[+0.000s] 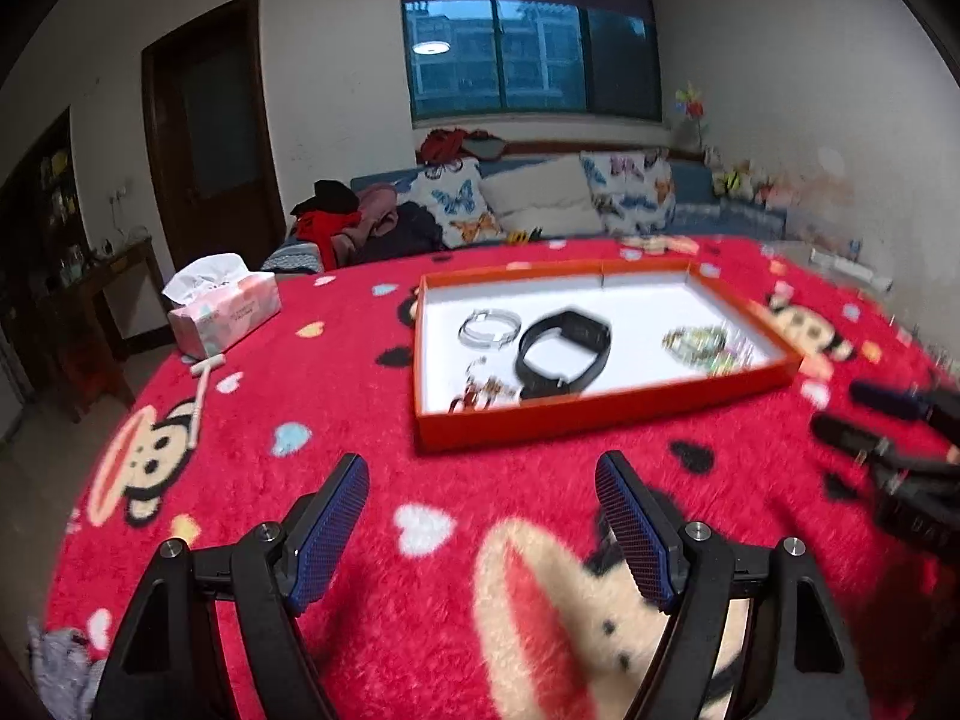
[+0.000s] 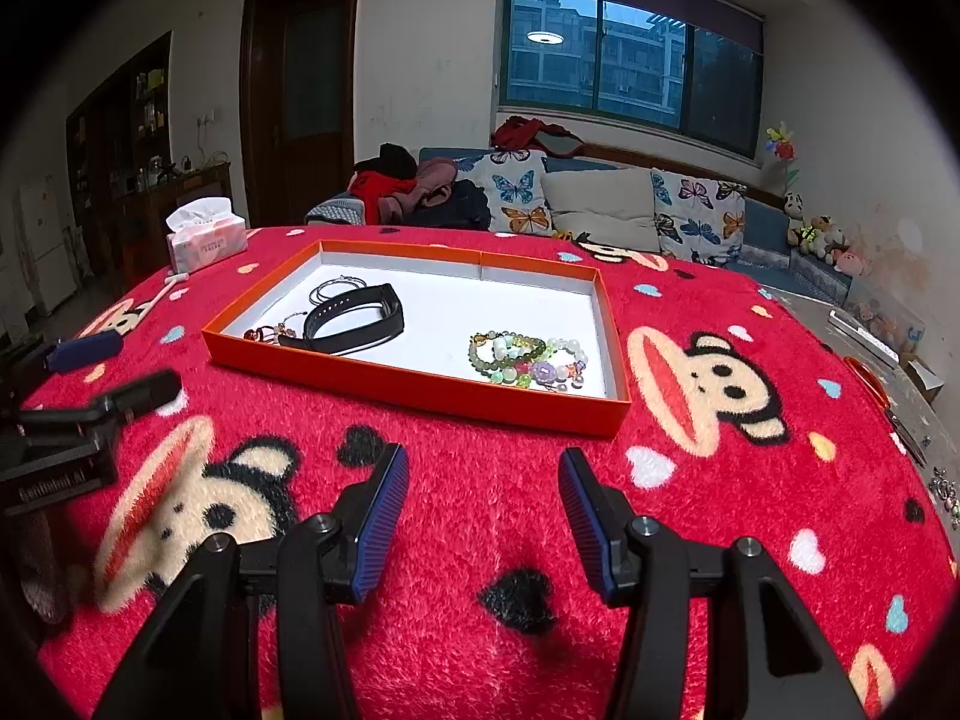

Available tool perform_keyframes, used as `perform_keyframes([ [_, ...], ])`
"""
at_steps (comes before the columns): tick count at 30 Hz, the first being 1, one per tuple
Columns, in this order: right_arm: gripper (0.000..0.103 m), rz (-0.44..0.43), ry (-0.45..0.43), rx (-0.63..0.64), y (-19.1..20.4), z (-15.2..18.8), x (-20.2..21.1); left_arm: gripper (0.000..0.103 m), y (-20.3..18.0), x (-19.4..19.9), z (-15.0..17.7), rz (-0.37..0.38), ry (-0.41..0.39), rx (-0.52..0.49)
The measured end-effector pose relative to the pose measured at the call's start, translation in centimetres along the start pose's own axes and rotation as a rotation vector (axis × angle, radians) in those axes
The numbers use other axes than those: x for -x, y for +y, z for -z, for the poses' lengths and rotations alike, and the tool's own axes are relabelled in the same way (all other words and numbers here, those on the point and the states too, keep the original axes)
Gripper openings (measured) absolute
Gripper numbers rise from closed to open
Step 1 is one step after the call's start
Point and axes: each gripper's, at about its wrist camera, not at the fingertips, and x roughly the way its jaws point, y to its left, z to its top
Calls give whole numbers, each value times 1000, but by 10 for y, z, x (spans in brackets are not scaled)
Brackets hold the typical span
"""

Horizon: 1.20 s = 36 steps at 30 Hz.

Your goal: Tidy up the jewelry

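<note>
An orange tray [image 1: 600, 414] [image 2: 420, 391] with a white floor lies on the red monkey-print blanket. In it are a black wristband [image 1: 564, 351] [image 2: 354, 319], thin silver bangles [image 1: 489, 327] [image 2: 336, 289], a small reddish charm piece [image 1: 480, 393] [image 2: 267, 333] and a heap of green and pastel bead bracelets [image 1: 708, 348] [image 2: 528, 360]. My left gripper [image 1: 483, 468] is open and empty, hovering in front of the tray. My right gripper [image 2: 483, 459] is open and empty, also in front of the tray. Each gripper shows at the edge of the other's view, the right one [image 1: 864, 414] and the left one [image 2: 114, 372].
A pink tissue box [image 1: 225, 309] [image 2: 207, 237] stands at the table's far left, with a white stick-like thing [image 1: 201, 378] beside it. A sofa with butterfly cushions [image 2: 600, 204] is behind the table. Small items lie at the right edge [image 2: 945, 492].
</note>
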Motion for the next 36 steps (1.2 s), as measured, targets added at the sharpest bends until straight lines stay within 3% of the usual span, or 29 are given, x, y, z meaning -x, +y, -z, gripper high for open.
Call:
perform_keyframes([
  [4,57,1,-1,1,0,0,0,85,10,2,-1,106,-58,78],
  [5,57,2,-2,2,0,0,0,88,10,-1,-1,103,-43,75],
  [11,57,2,-2,3,1,1,0,89,3,-7,-3,44,-19,54],
  [17,57,-1,2,1,0,1,-1,90,2,-3,-1,15,-48,57],
  [36,57,-4,6,4,2,1,0,90,2,6,1,23,-57,55],
])
